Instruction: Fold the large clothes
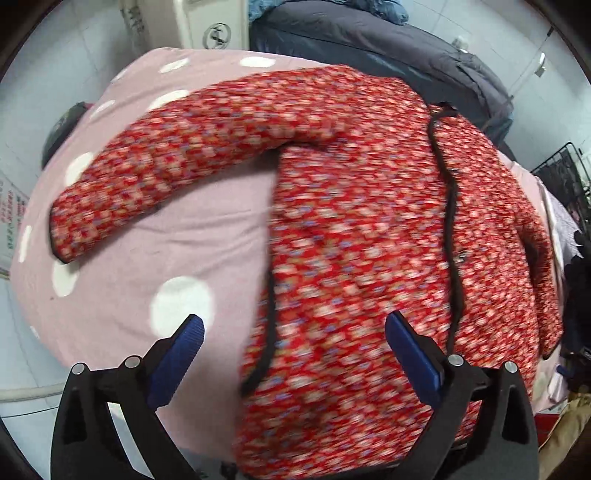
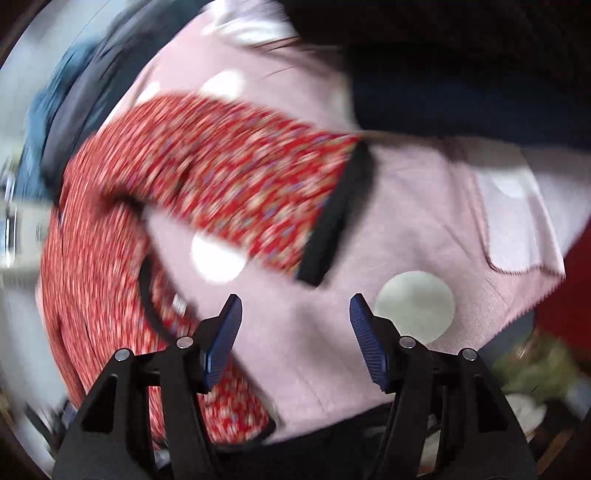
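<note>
A red flower-print jacket (image 1: 369, 229) with black trim lies spread on a pink sheet with white dots (image 1: 155, 258). One sleeve (image 1: 147, 173) reaches out to the left in the left wrist view. My left gripper (image 1: 295, 325) hangs open above the jacket's lower hem, with nothing between its blue pads. In the right wrist view the other sleeve (image 2: 240, 184) ends in a black cuff (image 2: 332, 218). My right gripper (image 2: 295, 306) is open over bare pink sheet (image 2: 406, 206) just below that cuff, and holds nothing. The right wrist view is blurred.
A dark grey quilt (image 1: 388, 48) lies beyond the jacket at the back. A white appliance (image 1: 210, 22) stands at the far left corner. A black rack (image 1: 561, 173) is at the right. A folded pink corner (image 2: 517, 221) lies at the sheet's edge.
</note>
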`<move>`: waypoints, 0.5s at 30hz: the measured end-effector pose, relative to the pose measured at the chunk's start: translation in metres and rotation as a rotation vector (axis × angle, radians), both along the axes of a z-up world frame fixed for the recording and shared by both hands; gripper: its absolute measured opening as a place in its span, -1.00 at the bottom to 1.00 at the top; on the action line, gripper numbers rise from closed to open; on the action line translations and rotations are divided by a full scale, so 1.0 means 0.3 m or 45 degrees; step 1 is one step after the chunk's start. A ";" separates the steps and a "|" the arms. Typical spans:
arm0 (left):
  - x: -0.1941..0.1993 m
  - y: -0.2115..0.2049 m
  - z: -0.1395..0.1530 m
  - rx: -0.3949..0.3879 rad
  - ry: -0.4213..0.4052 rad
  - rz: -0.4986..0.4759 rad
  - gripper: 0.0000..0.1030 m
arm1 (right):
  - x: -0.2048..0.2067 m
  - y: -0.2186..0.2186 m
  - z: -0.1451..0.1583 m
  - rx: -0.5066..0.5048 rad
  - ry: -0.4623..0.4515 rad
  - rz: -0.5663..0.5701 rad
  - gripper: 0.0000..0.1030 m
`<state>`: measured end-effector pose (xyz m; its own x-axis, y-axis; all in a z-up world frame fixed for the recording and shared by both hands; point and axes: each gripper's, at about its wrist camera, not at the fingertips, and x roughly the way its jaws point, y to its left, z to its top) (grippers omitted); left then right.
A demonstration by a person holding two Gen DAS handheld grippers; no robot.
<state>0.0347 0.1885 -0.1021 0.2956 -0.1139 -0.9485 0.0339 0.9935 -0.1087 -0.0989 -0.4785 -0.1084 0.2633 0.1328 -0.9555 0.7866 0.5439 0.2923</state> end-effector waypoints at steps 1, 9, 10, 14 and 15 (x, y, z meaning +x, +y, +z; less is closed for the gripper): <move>0.014 -0.040 -0.011 -0.012 0.017 -0.014 0.87 | -0.005 -0.021 -0.013 0.004 0.007 -0.039 0.18; 0.022 -0.291 -0.104 -0.012 0.129 -0.197 0.87 | 0.006 -0.080 -0.118 0.096 0.010 -0.168 0.18; 0.020 -0.312 -0.106 0.003 0.133 -0.223 0.87 | 0.011 -0.084 -0.132 0.106 0.012 -0.187 0.18; 0.014 -0.353 -0.113 0.051 0.126 -0.269 0.87 | 0.021 -0.097 -0.163 0.108 0.012 -0.173 0.18; 0.017 -0.354 -0.115 0.050 0.128 -0.263 0.87 | 0.038 -0.093 -0.170 0.103 0.009 -0.155 0.18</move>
<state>0.0398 0.0823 -0.1365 0.1739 -0.1245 -0.9769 0.2280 0.9701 -0.0830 -0.0874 -0.5063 -0.1595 0.2754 0.1769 -0.9449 0.8477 0.4189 0.3255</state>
